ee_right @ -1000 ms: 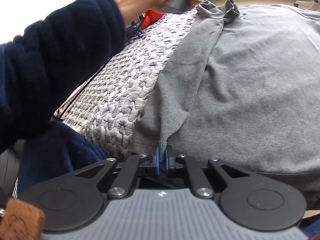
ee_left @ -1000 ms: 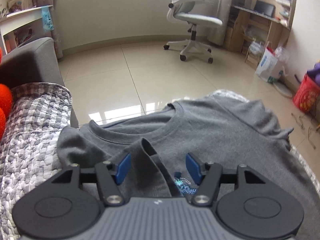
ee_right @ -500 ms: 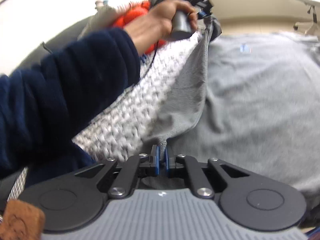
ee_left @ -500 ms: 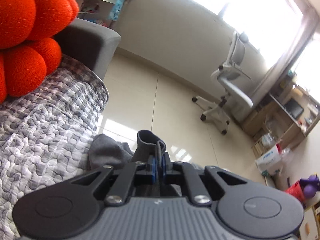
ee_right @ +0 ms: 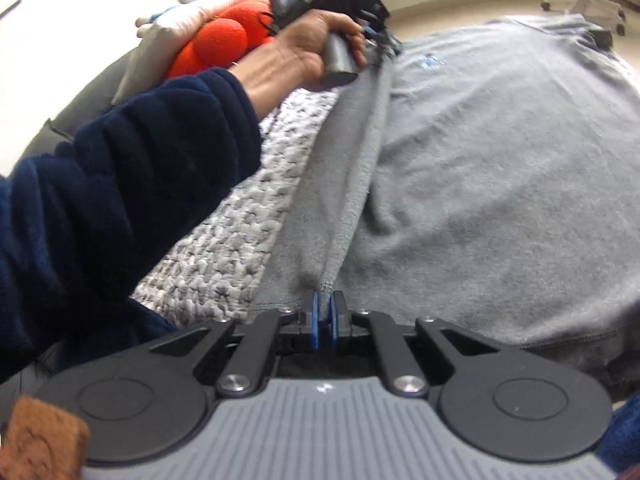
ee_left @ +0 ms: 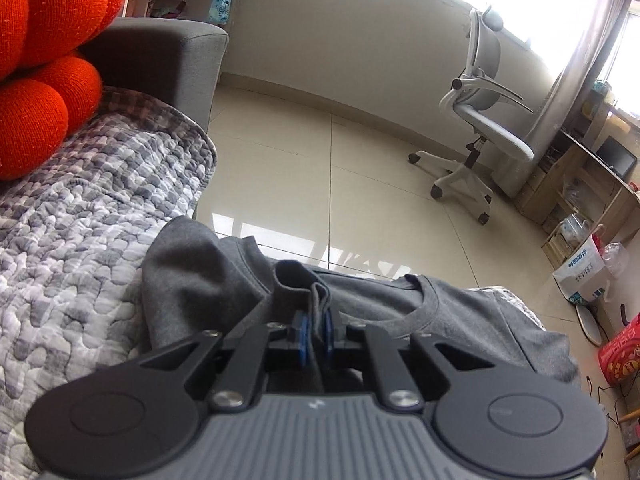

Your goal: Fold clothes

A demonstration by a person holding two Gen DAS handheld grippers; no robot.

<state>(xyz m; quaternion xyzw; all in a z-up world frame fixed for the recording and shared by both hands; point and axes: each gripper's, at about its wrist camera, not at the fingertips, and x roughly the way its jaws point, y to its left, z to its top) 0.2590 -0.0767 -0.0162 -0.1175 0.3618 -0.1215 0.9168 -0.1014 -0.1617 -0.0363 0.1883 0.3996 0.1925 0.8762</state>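
I have the grey shirt (ee_right: pixel 500 168) spread over the quilt (ee_left: pixel 72 248) on the sofa. My left gripper (ee_left: pixel 316 330) is clamped on a bunched fold, probably the sleeve. My right gripper (ee_right: pixel 325 316) pinches the hem, with the side edge stretched between them.

Two grippers: the left gripper (ee_left: pixel 316 330) and the right gripper (ee_right: pixel 325 314). One grey T-shirt (ee_right: pixel 480 168) ahead of both. One quilted cover (ee_left: pixel 80 248) to their left. One orange knitted cushion (ee_left: pixel 44 60), possibly several lobes of one piece. One office chair (ee_left: pixel 476 120) far ahead.
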